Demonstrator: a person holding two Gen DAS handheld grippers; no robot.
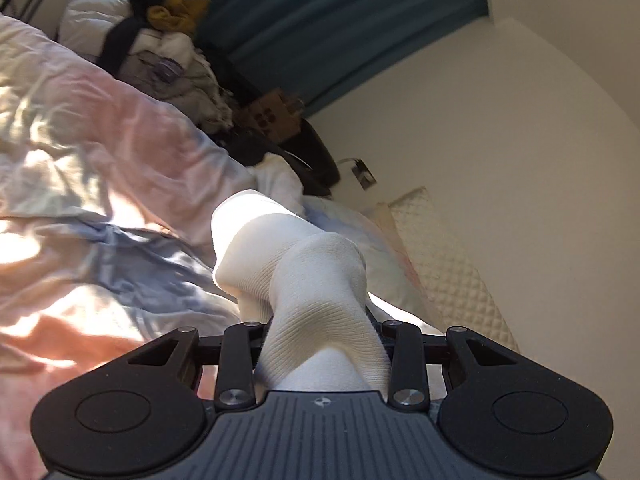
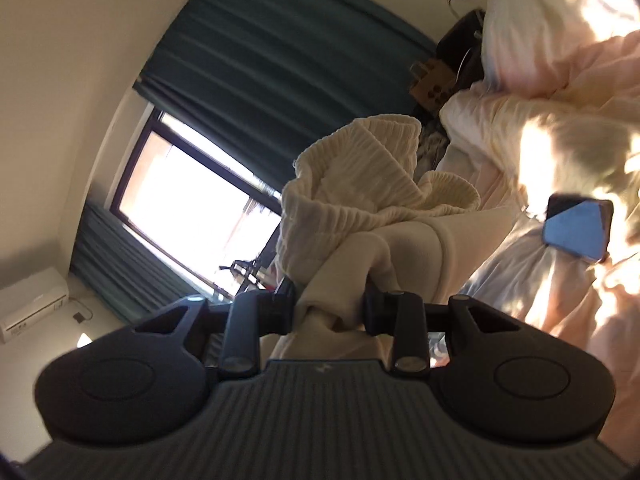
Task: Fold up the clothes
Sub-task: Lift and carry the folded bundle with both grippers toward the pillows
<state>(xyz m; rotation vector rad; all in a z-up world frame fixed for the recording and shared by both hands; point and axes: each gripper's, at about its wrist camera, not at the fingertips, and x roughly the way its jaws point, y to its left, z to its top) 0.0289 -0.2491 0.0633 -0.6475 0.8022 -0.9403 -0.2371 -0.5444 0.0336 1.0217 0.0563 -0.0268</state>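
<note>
A cream-white knit garment (image 1: 304, 264) bunches up between the jaws of my left gripper (image 1: 320, 320), which is shut on it. Its ribbed fabric hides the fingertips and rises above the pastel duvet (image 1: 100, 152). In the right wrist view, another part of the cream garment (image 2: 360, 200), with ribbed cuffs and a smooth fleece stretch, is clamped in my right gripper (image 2: 332, 300), which is shut on it. That gripper is held high and level, and the cloth hangs in front of the window (image 2: 188, 184). Neither gripper shows in the other's view.
A pile of other clothes (image 1: 160, 40) lies at the bed's far end beside a teal curtain (image 1: 320, 20) and a cardboard box (image 1: 272, 116). A quilted pillow (image 1: 448, 264) leans on the wall. A phone (image 2: 576, 232) rests on the rumpled bedding (image 2: 540, 140).
</note>
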